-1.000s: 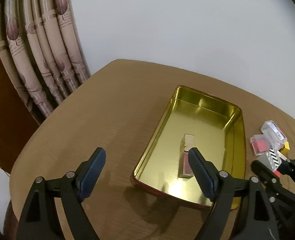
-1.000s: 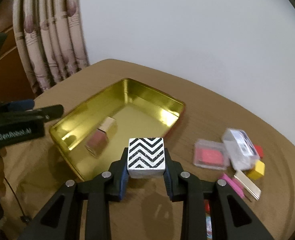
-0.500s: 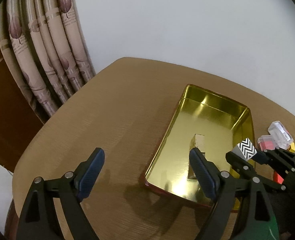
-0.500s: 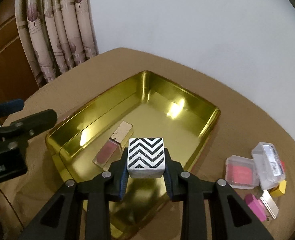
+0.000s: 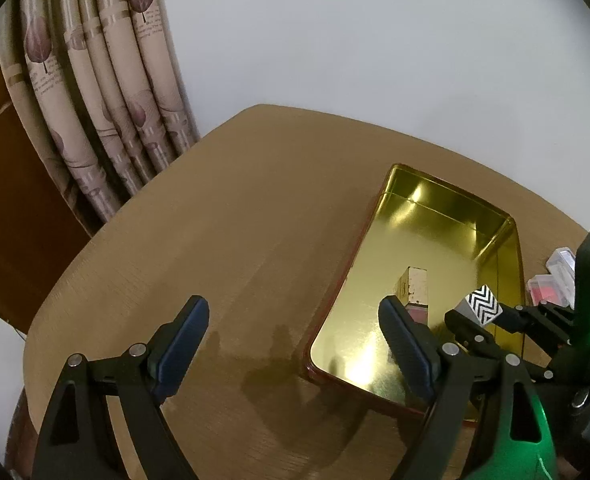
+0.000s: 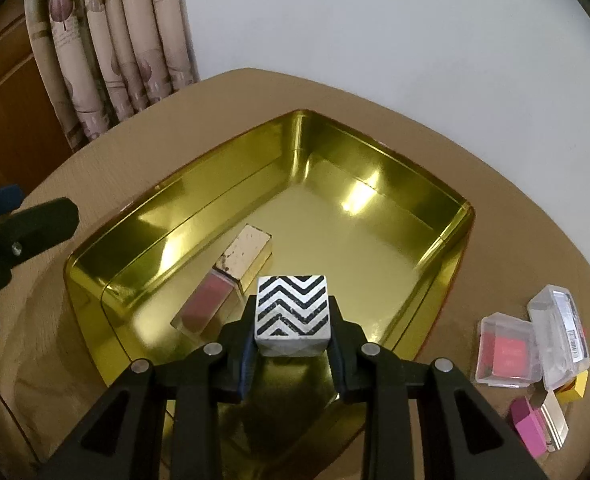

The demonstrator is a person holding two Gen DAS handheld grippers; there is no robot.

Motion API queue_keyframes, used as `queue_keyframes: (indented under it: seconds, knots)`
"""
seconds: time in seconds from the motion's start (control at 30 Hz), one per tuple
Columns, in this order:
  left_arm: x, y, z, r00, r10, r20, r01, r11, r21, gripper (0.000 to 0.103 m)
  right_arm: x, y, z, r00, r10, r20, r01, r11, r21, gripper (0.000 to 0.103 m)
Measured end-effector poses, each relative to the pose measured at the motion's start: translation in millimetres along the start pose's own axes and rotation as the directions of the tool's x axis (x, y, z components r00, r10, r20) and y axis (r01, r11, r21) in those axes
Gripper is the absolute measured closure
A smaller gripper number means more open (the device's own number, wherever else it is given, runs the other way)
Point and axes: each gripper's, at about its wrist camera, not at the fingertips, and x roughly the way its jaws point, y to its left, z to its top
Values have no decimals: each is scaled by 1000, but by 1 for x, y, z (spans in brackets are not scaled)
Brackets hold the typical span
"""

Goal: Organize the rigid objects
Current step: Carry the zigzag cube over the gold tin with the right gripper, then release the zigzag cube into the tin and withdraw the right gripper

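My right gripper (image 6: 293,344) is shut on a small block with a black-and-white zigzag top (image 6: 292,310), held over the near part of a shiny gold tin tray (image 6: 167,216). Inside the tray lies a lip-gloss tube with a gold cap (image 6: 223,280), just left of the block. In the left wrist view the same block (image 5: 484,309) and right gripper (image 5: 483,322) hang above the tray (image 5: 427,196), with the tube (image 5: 414,290) partly hidden behind my finger. My left gripper (image 5: 291,344) is open and empty over bare table left of the tray.
To the right of the tray lie a clear case with a red-pink pan (image 6: 507,354), a clear lidded box (image 6: 561,332), a yellow block (image 6: 575,386) and a pink-and-gold tube (image 6: 539,420). A round wooden table (image 5: 215,220) carries everything; curtains (image 5: 95,80) hang at the back left.
My right gripper has carried the zigzag block leftward and down, from beside the tray to over its inside. The left gripper has stayed about where it was, still open.
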Motion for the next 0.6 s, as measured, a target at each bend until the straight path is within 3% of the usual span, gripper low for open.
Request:
queue_keyframes:
  seconds: [0.6]
  knots:
    - [2,-3,-4,1000,-9,-9,9,1000,17,18,3,3,-3,1000,-10,-4,10,1000,-17,72]
